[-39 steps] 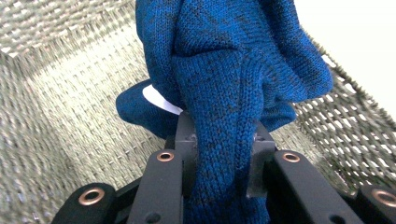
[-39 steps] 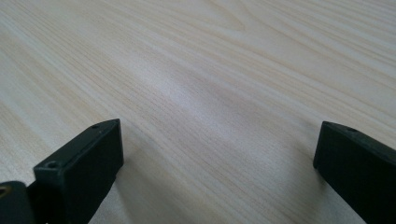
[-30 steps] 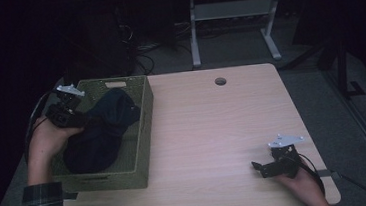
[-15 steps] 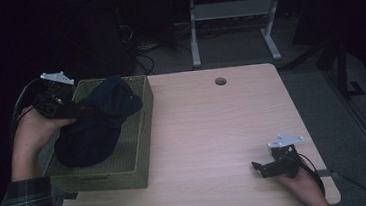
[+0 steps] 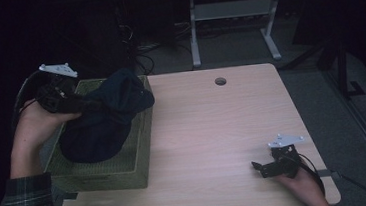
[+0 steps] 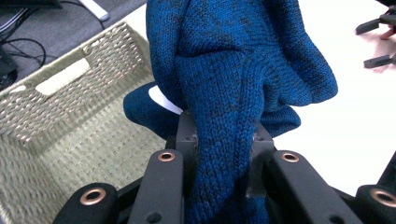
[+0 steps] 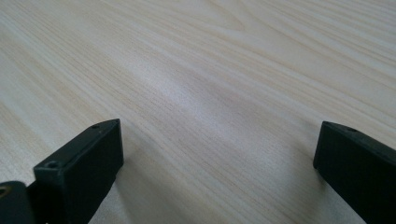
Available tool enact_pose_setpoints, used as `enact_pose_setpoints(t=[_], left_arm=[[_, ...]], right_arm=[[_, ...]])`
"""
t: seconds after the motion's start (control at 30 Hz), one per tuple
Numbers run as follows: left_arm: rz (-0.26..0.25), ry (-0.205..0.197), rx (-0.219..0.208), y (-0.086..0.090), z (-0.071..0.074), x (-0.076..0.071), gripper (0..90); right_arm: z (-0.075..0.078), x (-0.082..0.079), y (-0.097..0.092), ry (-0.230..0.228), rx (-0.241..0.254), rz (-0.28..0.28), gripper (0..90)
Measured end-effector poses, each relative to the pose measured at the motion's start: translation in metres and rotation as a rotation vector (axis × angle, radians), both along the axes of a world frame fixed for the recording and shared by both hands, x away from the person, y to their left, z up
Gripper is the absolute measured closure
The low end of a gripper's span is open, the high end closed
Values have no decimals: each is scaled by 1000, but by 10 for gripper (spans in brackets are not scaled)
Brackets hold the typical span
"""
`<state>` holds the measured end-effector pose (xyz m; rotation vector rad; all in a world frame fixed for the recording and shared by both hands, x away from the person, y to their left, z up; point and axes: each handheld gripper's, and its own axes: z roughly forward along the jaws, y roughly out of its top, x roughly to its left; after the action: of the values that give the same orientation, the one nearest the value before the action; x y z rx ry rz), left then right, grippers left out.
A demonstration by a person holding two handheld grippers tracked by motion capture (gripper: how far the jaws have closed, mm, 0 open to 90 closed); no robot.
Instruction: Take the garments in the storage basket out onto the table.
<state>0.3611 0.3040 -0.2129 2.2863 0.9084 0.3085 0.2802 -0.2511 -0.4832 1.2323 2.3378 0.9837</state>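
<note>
A dark blue knitted garment (image 5: 107,120) hangs partly out of a woven olive basket (image 5: 102,178) at the table's left. My left gripper (image 5: 87,106) is shut on a bunched fold of it, above the basket's far left corner. In the left gripper view the blue knit (image 6: 233,70) is pinched between the jaws of the left gripper (image 6: 219,135), and its lower part drapes over the basket (image 6: 60,107). My right gripper (image 5: 258,166) rests near the table's front right edge. Its jaws stand wide apart over bare wood, so the right gripper (image 7: 219,154) is open.
The light wooden table (image 5: 213,125) has a round cable hole (image 5: 220,81) near its far edge. A white desk frame (image 5: 233,13) and cables stand on the dark floor behind. The other gripper (image 6: 378,42) shows far off in the left gripper view.
My left hand has risen and drawn back to the left, lifting the blue garment higher out of the basket. The right gripper has stayed in place.
</note>
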Motion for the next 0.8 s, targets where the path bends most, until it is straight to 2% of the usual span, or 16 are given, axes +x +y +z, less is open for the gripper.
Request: enact_pose_setpoints(t=[0.57, 0.8], left_arm=[[-132, 20, 14, -42, 25, 4, 735], [-181, 31, -1, -66, 30, 8, 735]], right_arm=[[0, 0, 0, 0, 2, -1, 12], [0, 0, 0, -1, 0, 0, 12]])
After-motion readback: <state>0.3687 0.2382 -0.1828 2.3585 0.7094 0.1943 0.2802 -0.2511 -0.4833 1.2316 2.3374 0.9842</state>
